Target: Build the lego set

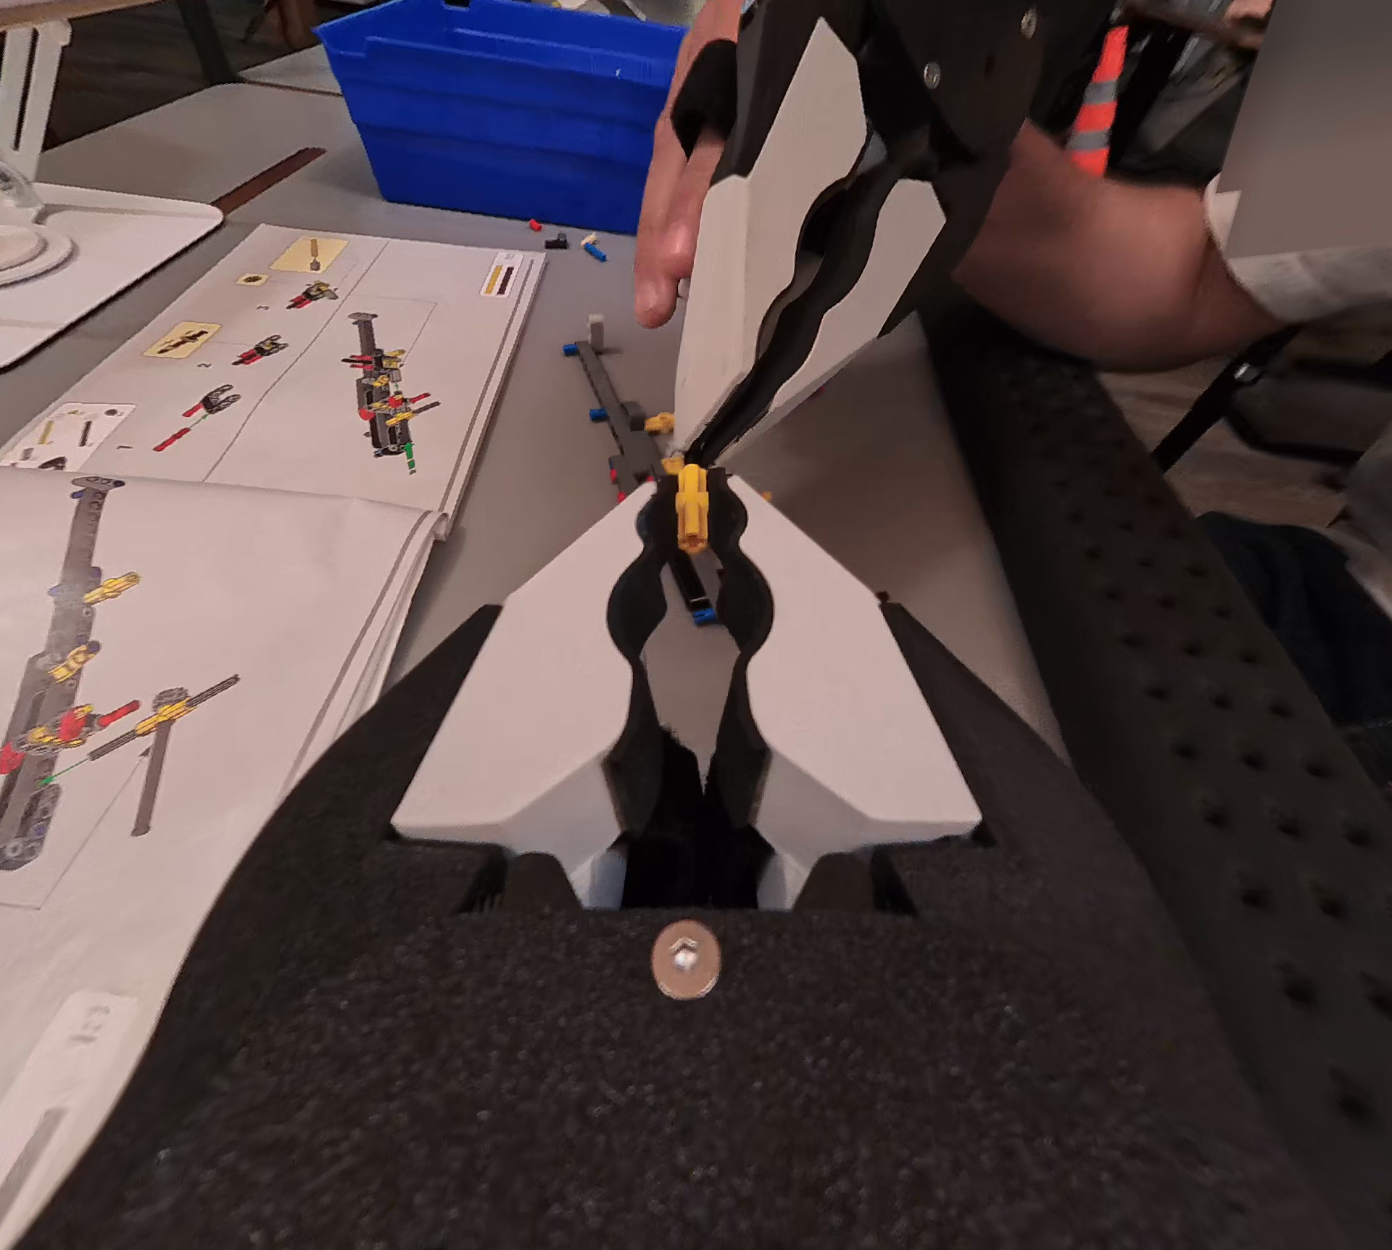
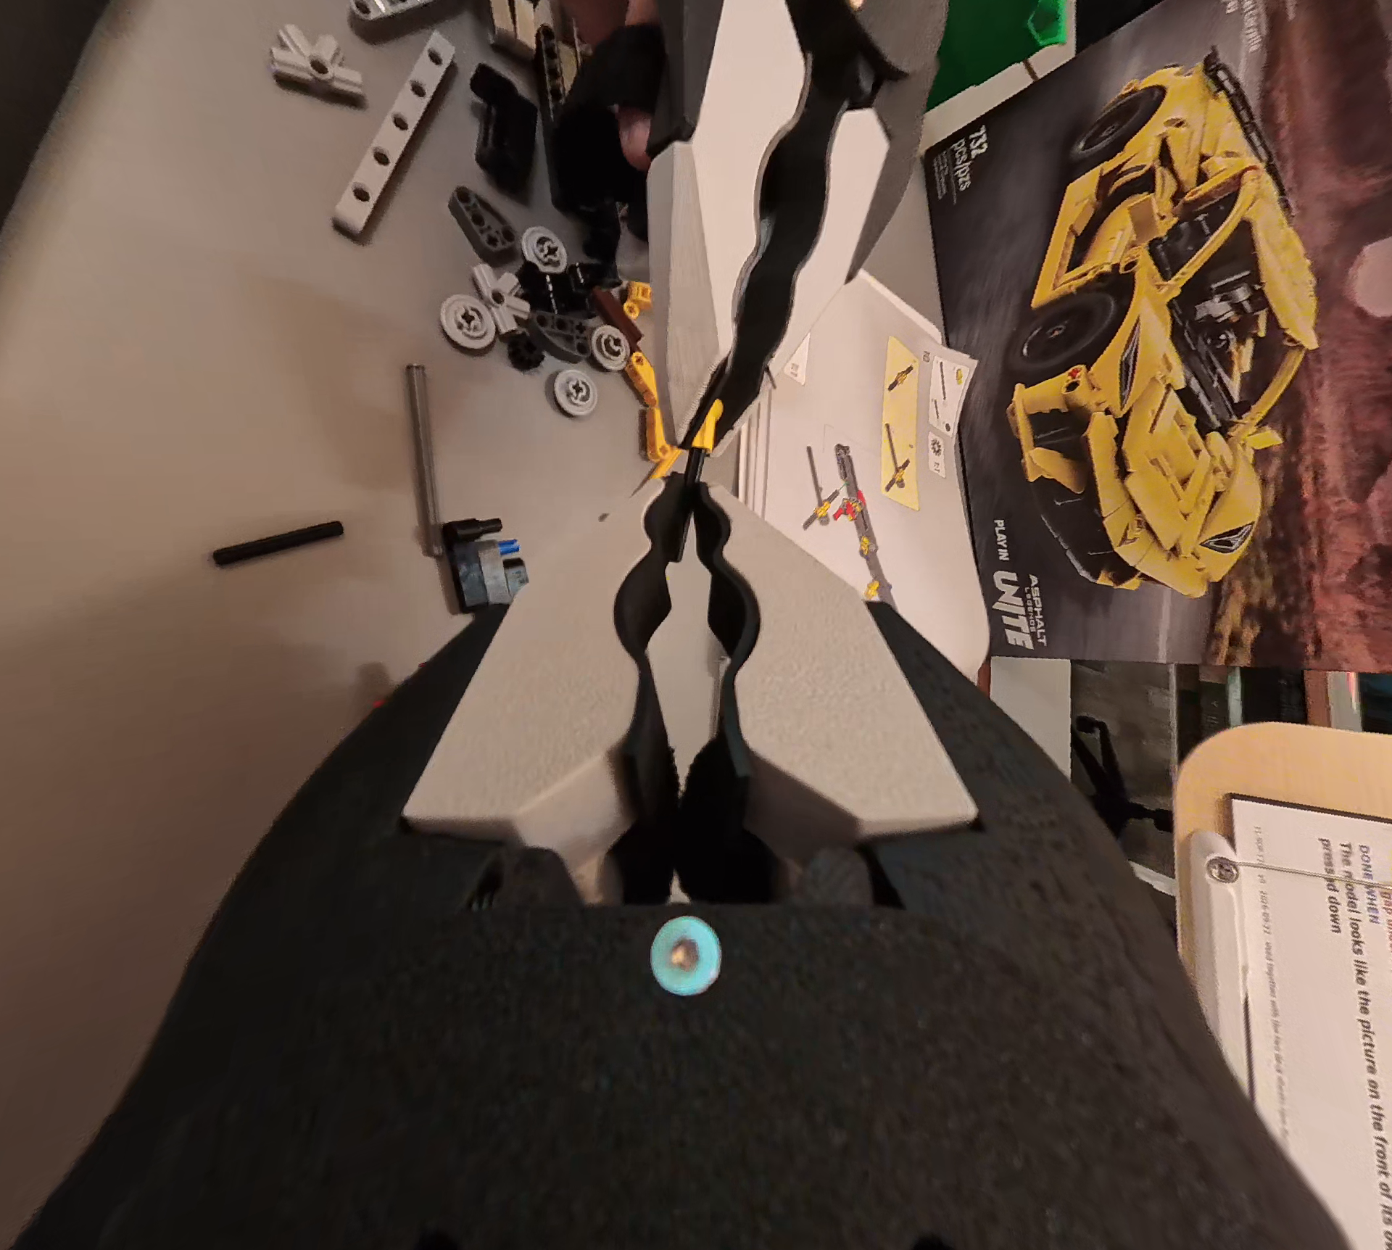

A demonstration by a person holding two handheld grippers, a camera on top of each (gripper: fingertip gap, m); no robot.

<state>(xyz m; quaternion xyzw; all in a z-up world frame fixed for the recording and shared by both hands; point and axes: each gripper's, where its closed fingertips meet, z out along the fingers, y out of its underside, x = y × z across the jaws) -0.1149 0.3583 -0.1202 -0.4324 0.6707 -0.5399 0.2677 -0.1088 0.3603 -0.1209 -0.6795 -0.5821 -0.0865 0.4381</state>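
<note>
Only rightward — yellow-car box (image 2: 1175, 340)

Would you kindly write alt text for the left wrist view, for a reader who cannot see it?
The left tool pinches a small yellow connector piece tip to tip with the right tool, above a long dark beam assembly on a grey table. Open instruction pages lie to the left, with a blue bin behind.

Glossy yellow plastic connector (image 1: 691, 507); ribbed blue plastic bin (image 1: 505, 106); matt paper booklet (image 1: 301, 340).
</note>
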